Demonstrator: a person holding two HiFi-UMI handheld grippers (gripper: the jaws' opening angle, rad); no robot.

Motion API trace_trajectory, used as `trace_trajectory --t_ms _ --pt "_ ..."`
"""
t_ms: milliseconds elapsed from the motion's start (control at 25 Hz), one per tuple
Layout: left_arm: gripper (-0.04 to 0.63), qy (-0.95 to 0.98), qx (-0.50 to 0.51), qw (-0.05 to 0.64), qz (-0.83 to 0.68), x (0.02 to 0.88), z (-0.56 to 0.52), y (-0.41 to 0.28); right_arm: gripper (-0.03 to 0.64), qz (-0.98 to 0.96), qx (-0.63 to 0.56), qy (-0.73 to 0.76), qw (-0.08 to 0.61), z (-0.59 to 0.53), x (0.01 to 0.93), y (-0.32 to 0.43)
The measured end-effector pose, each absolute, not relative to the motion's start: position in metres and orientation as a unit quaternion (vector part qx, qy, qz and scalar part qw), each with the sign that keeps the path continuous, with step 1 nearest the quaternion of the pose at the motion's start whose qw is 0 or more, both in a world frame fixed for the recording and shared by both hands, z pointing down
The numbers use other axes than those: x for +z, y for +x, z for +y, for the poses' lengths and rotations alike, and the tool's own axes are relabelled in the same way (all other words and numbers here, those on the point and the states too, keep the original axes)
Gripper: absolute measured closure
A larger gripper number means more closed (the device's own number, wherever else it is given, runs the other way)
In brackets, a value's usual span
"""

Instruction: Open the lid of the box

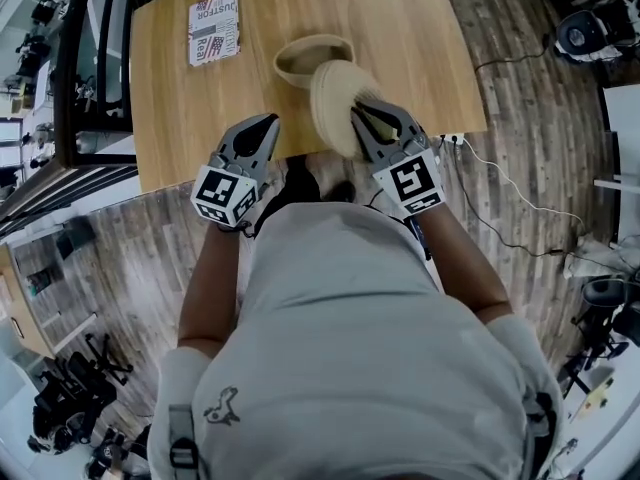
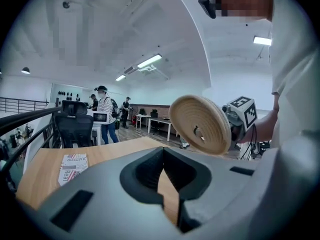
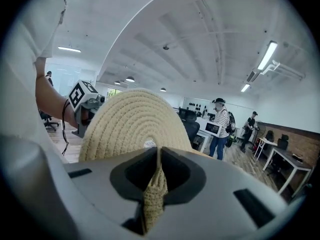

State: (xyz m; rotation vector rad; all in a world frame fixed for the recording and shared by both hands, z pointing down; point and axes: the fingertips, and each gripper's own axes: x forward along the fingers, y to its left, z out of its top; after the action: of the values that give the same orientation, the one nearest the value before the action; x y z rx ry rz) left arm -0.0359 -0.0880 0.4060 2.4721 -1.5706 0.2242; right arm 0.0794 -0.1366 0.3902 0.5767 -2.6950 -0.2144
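While your right gripper [image 1: 365,120] had its fingers clamped on the rim of the woven lid [image 1: 335,103], the round lid stood up on edge above the near part of the desk [image 1: 410,28]. It was lifted clear of the box [image 1: 288,68], with one flat coiled face turned toward your left gripper [image 1: 266,128]. That gripper's fingers were pressed together with nothing between them.

The box sat open, mouth up, just beyond the lid near the middle of the wooden desk. A printed booklet [image 1: 214,30] lay flat toward the far left corner, well apart from the box. You stood at the desk's near edge. To the right, cables trailed over the plank floor [image 1: 520,88], and a dark railing [image 1: 75,88] ran along the left side. Beyond the desk the left gripper view showed an open office with people [image 2: 106,115] standing far off.
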Motion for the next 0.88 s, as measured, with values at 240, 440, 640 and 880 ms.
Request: trace_trajectory --t_ms 240,440,640,880 --pt "0.589 0.824 0.071 0.108 -0.552 0.39 -0.068 -0.044 0.58 -0.964 -0.065 0.193 0.171 -0.128 0.373 0.078" --pt "0.589 0.813 0.073 0.114 -0.566 0.388 -0.058 -0.06 0.58 -0.968 -0.04 0.187 0.161 -0.119 0.375 0.072" --pt "0.589 0.818 0.076 0.109 -0.56 0.383 -0.04 -0.069 0.58 -0.968 -0.031 0.193 0.158 -0.111 0.379 0.069" --pt "0.589 0.825 0.065 0.107 -0.551 0.378 -0.004 -0.073 0.58 -0.965 -0.039 0.208 0.158 -0.082 0.373 0.068"
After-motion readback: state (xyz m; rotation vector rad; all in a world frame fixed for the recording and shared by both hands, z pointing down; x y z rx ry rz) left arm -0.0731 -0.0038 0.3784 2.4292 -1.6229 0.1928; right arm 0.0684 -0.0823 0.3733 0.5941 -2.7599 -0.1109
